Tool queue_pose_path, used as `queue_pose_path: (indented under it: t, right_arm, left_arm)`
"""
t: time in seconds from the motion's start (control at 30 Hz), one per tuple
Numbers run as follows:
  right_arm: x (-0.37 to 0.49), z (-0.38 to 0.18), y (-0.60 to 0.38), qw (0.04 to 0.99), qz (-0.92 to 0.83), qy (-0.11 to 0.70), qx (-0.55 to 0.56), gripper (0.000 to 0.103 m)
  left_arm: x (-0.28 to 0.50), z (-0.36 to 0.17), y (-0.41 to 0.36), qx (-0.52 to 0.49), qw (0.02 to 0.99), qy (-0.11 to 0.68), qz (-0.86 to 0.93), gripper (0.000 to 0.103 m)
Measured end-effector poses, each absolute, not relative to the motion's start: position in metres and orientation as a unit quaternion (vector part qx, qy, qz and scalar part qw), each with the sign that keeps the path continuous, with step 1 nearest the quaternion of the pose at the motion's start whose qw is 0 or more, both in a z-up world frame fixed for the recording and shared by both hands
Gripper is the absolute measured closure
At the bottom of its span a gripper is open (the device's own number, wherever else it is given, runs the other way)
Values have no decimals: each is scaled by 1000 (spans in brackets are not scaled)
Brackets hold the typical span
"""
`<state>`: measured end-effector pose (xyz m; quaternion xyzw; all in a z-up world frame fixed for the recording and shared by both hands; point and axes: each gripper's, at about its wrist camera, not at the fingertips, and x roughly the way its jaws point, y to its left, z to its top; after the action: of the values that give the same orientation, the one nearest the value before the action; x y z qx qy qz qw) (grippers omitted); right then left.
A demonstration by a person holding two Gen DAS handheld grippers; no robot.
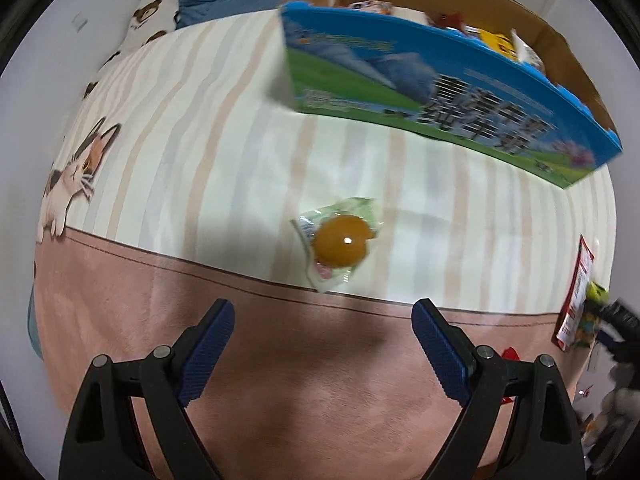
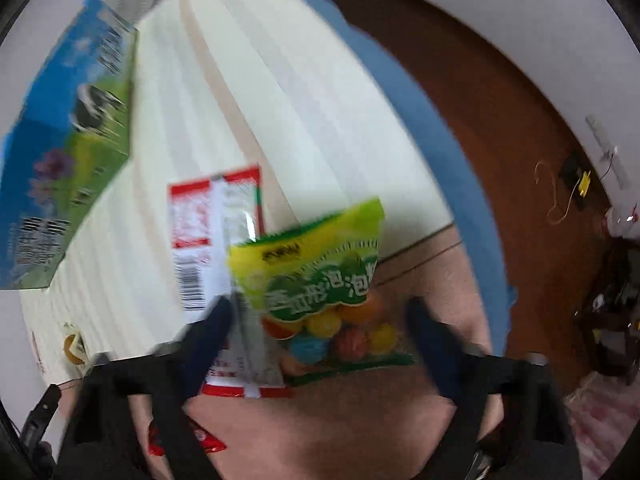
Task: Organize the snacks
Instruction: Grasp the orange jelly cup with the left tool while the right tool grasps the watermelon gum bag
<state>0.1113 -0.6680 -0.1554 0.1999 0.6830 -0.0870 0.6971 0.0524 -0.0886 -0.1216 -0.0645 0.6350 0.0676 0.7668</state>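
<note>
The snacks are partly sorted. Several packets already sit inside the open cardboard box (image 1: 460, 60) at the far side of the bed (image 1: 224, 128), and a few are loose on the bedspread, so the job looks well begun but not finished.

A jelly cup (image 1: 340, 246), amber under a clear wrapper, lies alone on the striped cover just beyond the left hand-held gripper (image 1: 323, 326), slightly to the right of its centre line and not touching it. That gripper hangs released, its blue pads wide apart with nothing between them.

To the right, a green-and-yellow bag of coloured gum balls (image 2: 324, 288) sits between the fingers of the right hand-held gripper (image 2: 320, 320). The fingers stand apart on either side of the bag, but the view is blurred, so whether they press on it cannot be told. A red-and-white packet (image 2: 218, 236) lies flat just behind and left of the bag, partly under the left finger. Another red wrapper (image 2: 184, 440) shows near the gripper's base.

What remains, by this reading, is moving these loose items into the box.
</note>
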Motion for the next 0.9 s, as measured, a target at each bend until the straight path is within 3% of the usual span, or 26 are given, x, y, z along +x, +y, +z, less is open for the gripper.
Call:
queue_pose_path:
  t: [0.17, 0.37, 0.63, 0.73, 0.8, 0.9]
  right_arm:
    - [102, -145, -661, 720, -85, 658, 201, 44]
    - [102, -106, -640, 743, -42, 633, 212, 44]
    - [117, -99, -568, 733, 44, 649, 197, 44]
    - [118, -106, -543, 728, 60, 659, 180, 44]
    - [121, -115, -528, 721, 67, 669, 169, 44]
    - [126, -128, -509, 708, 75, 685, 155, 44]
  left_arm:
    - [57, -120, -76, -62, 768, 634, 73, 12]
    - [78, -128, -75, -40, 757, 652, 25, 12]
    - [119, -191, -100, 21, 691, 720, -54, 12]
    - [124, -201, -98, 18, 694, 718, -52, 21]
    - [122, -199, -95, 8, 702, 711, -44, 44]
    - [114, -194, -84, -17, 704, 709, -37, 55]
